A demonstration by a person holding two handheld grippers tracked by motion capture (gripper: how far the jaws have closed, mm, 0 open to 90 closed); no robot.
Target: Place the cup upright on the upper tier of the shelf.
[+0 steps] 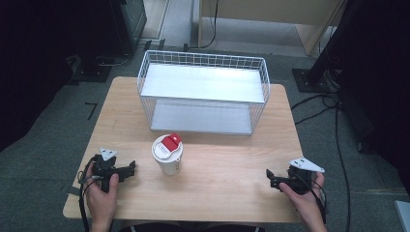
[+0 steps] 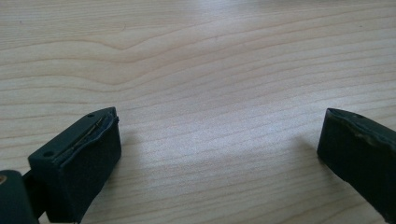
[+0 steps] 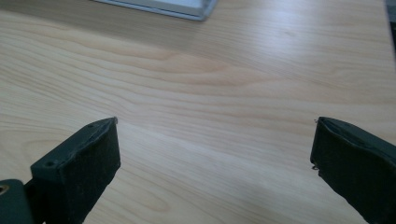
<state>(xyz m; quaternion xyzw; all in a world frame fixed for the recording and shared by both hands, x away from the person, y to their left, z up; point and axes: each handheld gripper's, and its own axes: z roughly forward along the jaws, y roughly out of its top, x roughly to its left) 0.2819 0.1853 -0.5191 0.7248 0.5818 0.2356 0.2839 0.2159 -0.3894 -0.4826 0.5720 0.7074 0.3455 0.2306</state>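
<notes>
we've got both grippers, left (image 1: 126, 170) and right (image 1: 273, 178), spread wide with nothing in them, resting near the table's (image 1: 227, 164) front edge, and the lidded cup (image 1: 168, 154) standing upright just beside the left one, so probably best to grab it low and squarely.

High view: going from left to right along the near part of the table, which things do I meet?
Left gripper → white cup with a red-tabbed lid → right gripper.
</notes>
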